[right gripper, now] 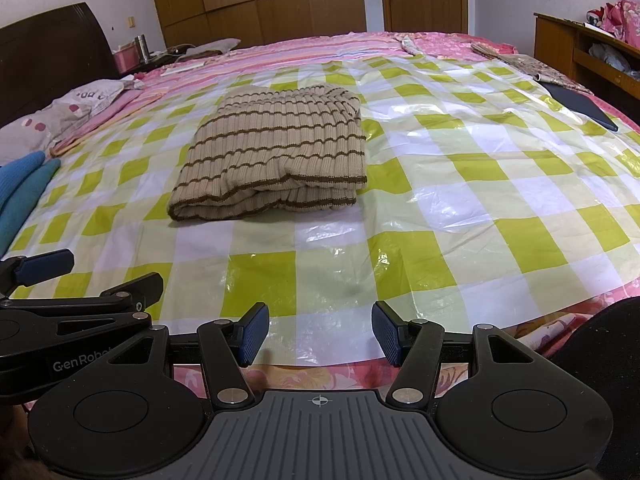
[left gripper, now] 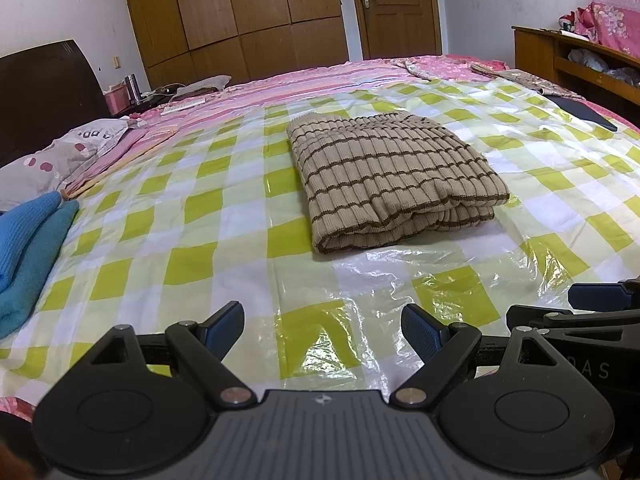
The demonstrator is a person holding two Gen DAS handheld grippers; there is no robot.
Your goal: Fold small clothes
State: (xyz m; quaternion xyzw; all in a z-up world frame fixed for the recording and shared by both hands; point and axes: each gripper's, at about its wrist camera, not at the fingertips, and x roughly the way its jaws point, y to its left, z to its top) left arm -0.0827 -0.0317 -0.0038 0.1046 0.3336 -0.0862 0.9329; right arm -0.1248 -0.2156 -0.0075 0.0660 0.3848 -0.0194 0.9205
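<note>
Ribbed beige knit with brown stripes, the sweater [left gripper: 394, 178] lies folded square mid-sheet on the checked plastic cover [left gripper: 208, 264]. My left gripper [left gripper: 322, 330] and right gripper [right gripper: 318, 334] hang near the bed's edge, jaws apart, empty, apparently done with it.

A beige sweater with brown stripes [left gripper: 394, 176] lies folded in a thick rectangle on the green-and-white checked plastic sheet [left gripper: 192, 248] that covers the bed. The left gripper [left gripper: 322, 330] hangs low over the near part of the sheet, well apart from the sweater; its jaws are spread wide and hold nothing. At the right edge a part of the right gripper [left gripper: 592, 312] shows. At the left edge lies blue knitted clothing [left gripper: 28, 248], near a grey pillow with red spots [left gripper: 52, 160]. Behind stand a wooden wardrobe [left gripper: 236, 12] and a door [left gripper: 396, 4].
</note>
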